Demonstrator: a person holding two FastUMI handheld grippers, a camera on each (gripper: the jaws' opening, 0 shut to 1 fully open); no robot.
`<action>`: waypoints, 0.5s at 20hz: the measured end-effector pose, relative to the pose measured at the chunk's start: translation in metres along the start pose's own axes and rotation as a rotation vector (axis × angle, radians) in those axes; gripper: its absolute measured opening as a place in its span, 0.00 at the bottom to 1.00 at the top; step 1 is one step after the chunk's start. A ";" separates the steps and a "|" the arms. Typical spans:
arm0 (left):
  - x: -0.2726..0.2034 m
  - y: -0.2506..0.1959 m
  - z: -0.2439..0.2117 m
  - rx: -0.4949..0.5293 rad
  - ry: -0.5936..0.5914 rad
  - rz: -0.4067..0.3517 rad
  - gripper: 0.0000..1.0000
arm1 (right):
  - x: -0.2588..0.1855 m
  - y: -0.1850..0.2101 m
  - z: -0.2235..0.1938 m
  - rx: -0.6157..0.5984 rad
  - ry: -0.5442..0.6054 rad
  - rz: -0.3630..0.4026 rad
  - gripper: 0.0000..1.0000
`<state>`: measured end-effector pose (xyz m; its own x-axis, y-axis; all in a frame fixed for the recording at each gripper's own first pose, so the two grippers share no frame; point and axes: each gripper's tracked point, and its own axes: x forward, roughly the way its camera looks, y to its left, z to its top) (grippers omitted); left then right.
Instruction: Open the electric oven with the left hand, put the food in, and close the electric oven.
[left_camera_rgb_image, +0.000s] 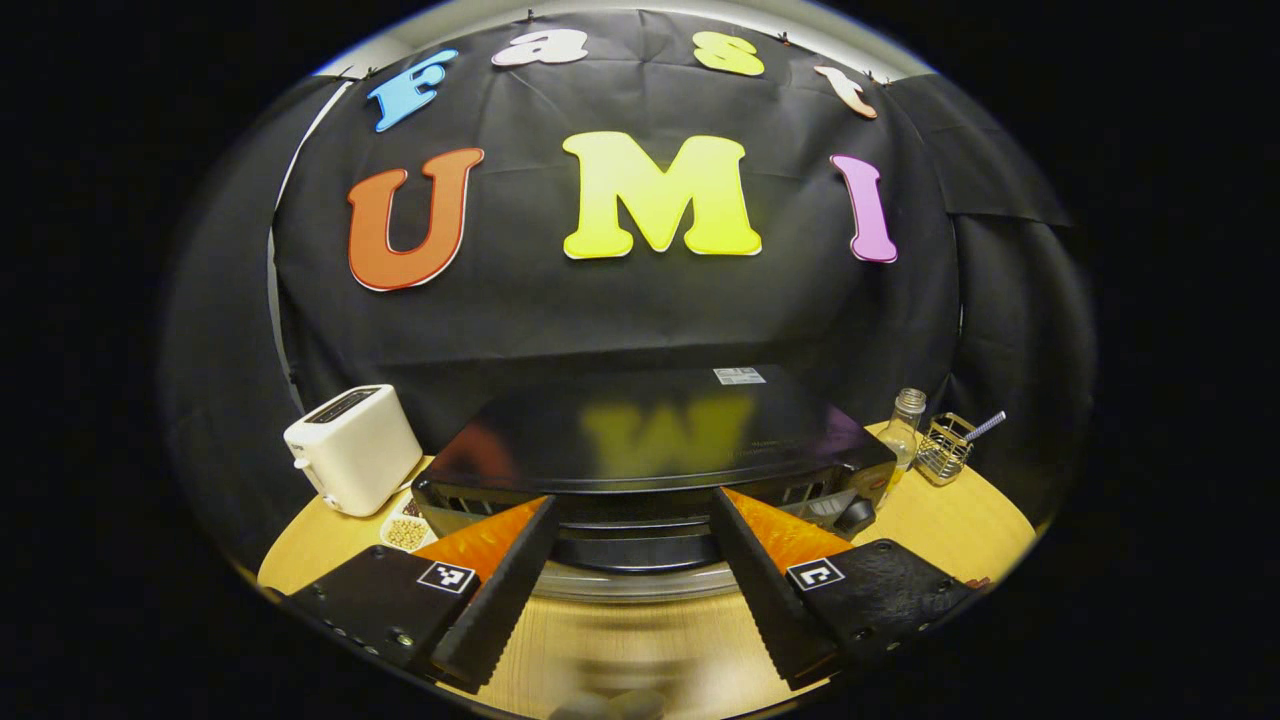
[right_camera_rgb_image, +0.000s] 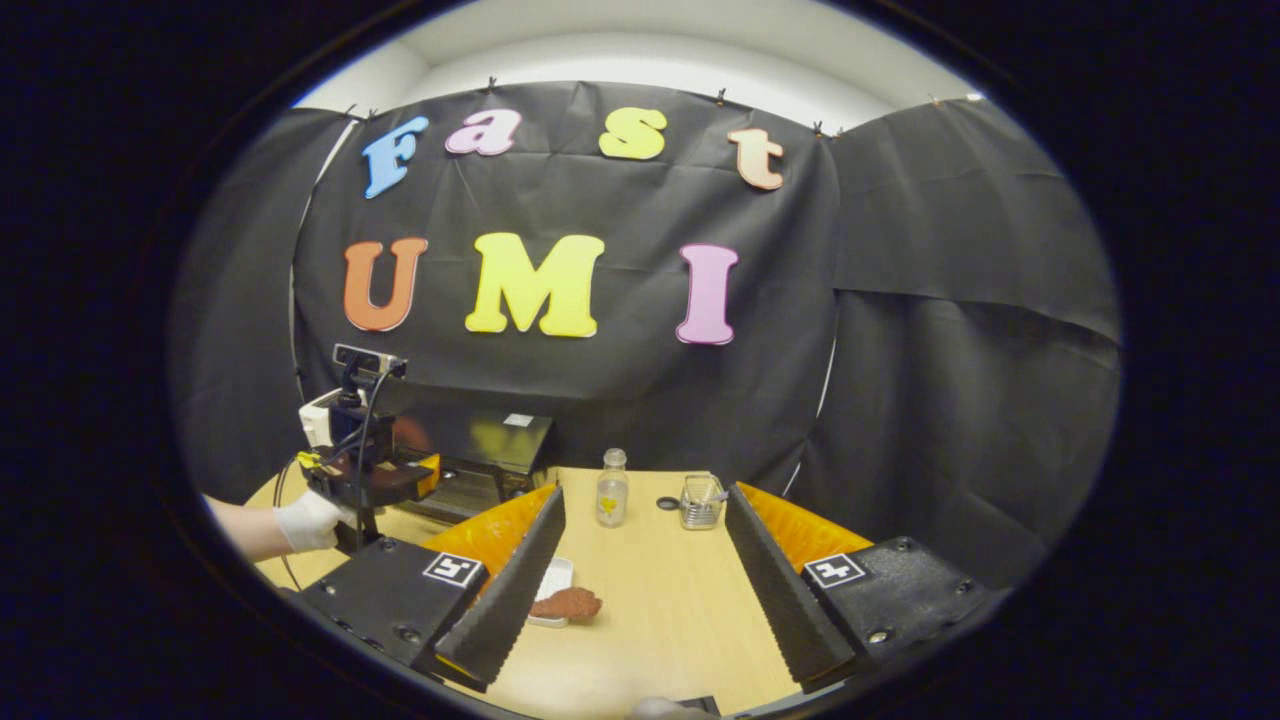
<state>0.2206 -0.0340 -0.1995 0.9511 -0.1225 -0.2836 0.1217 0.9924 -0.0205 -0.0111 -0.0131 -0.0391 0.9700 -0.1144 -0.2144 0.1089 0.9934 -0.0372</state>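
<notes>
Directly ahead of left hand-held gripper (left_camera_rgb_image: 630, 580), jaws wide & empty: black glossy electric oven (left_camera_rgb_image: 650, 440) on wooden counter (left_camera_rgb_image: 960, 520), handle crosswise. Brown food patty (right_camera_rgb_image: 566, 604) lies by right hand-held gripper (right_camera_rgb_image: 640, 590), also wide.

We see the right gripper (right_camera_rgb_image: 640, 590) held above the light wooden tabletop (right_camera_rgb_image: 660, 610), its two fingers (right_camera_rgb_image: 510, 585) spread wide with nothing between them. Just beside the left-hand finger lies a reddish-brown piece of food (right_camera_rgb_image: 567, 604), resting on the edge of a small white rectangular tray (right_camera_rgb_image: 553, 578). Farther back stand a small clear glass bottle (right_camera_rgb_image: 611, 488) and, near it, a little wire basket (right_camera_rgb_image: 701, 503). At the far left, a white-gloved hand (right_camera_rgb_image: 308, 523) holds the other gripper (right_camera_rgb_image: 362, 470) in front of the black electric oven (right_camera_rgb_image: 480, 450); whether that gripper's fingers are parted we cannot tell.
</notes>
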 end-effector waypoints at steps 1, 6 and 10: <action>-0.005 0.001 -0.005 -0.005 0.001 -0.005 0.97 | -0.001 0.001 -0.003 0.000 0.002 0.006 1.00; -0.037 -0.002 -0.032 0.001 0.023 -0.014 0.97 | -0.002 0.008 -0.019 0.015 0.032 0.031 1.00; -0.061 -0.006 -0.064 0.022 0.057 -0.014 0.97 | -0.007 0.008 -0.026 0.017 0.042 0.039 1.00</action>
<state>0.1433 -0.0315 -0.2432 0.9316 -0.1350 -0.3374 0.1420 0.9899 -0.0041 -0.0226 -0.0051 -0.0634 0.9637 -0.0757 -0.2560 0.0752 0.9971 -0.0119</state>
